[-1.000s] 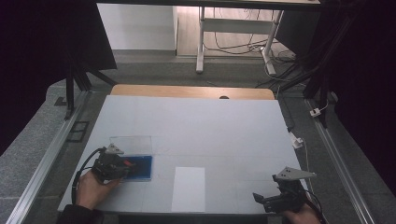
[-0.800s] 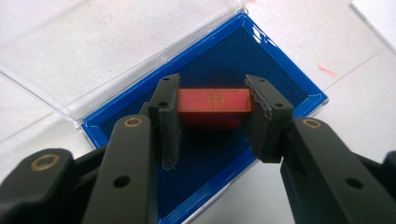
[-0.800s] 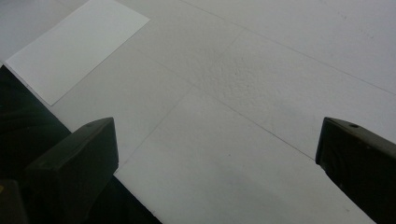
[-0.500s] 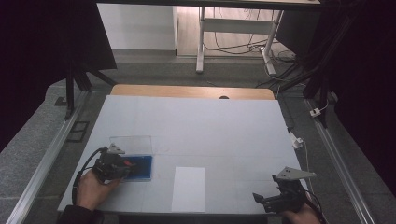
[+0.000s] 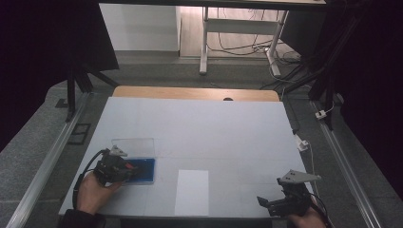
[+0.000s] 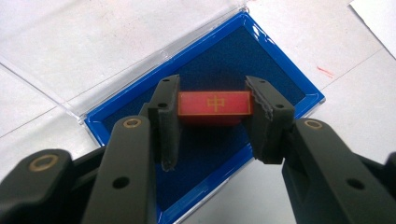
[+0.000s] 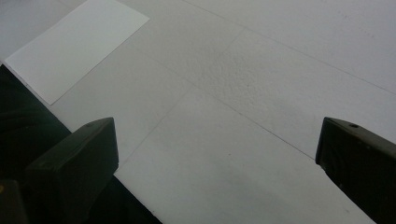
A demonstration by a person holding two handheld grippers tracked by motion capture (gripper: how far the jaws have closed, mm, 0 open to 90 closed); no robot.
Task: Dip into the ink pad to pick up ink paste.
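Observation:
A red block with a gold character point(image 6: 215, 103) sits between the jaws of my left gripper point(image 6: 212, 112), which is shut on it over the dark blue pad of an open blue case point(image 6: 299, 79). In the high view the left gripper point(image 5: 124, 170) lies at the table's front left over that blue case point(image 5: 145, 171), whose clear lid point(image 5: 133, 144) is folded back flat on the table. My right gripper point(image 5: 267, 203) rests at the front right edge; its jaws stand wide apart above bare table point(image 7: 233, 112) with nothing between them.
A white sheet of paper point(image 5: 192, 192) lies near the front edge between the two hands, also in the right gripper view as the sheet point(image 7: 70, 46). The white table top point(image 5: 199, 128) ends in a wooden strip at the back. Metal rails run along both sides.

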